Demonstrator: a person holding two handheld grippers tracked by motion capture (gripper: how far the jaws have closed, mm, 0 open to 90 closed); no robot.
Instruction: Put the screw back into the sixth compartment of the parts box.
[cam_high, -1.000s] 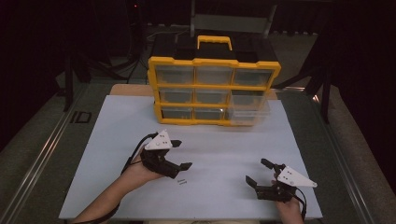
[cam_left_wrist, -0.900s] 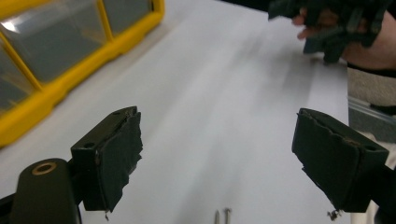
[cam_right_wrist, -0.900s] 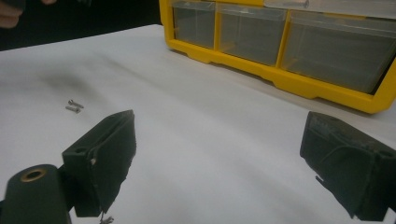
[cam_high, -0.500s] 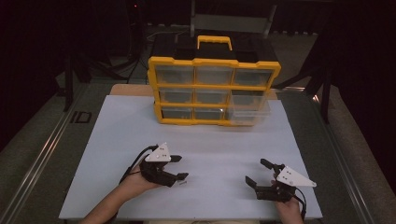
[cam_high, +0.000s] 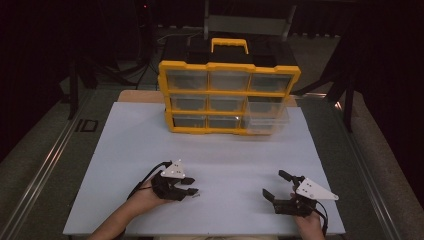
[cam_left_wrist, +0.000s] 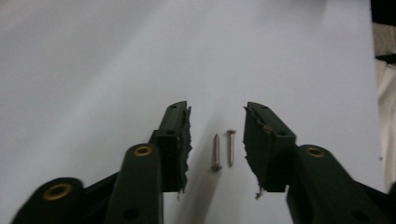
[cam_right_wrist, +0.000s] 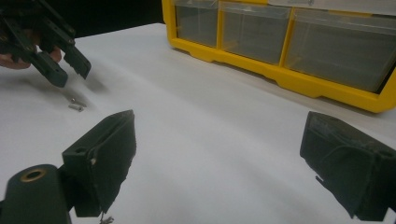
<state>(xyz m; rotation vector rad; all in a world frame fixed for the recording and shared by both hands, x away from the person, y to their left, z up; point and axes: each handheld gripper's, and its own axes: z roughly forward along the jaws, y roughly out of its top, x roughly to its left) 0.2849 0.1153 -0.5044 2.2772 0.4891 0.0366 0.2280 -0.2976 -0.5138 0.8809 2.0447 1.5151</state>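
- Left gripper (cam_left_wrist: 217, 126) closing in, jaws narrowed but clear of two screws (cam_left_wrist: 222, 148) between them.
- Tiny, stiff, slippery; best pinched across shanks.

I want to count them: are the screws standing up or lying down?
Lying down: both screws rest flat on the white table.

Left gripper (cam_high: 191, 186) low over table, tilted down, jaws just closing, gap remaining between pads. Right gripper (cam_high: 281, 186) resting near table edge, jaws spread wide, nothing held.
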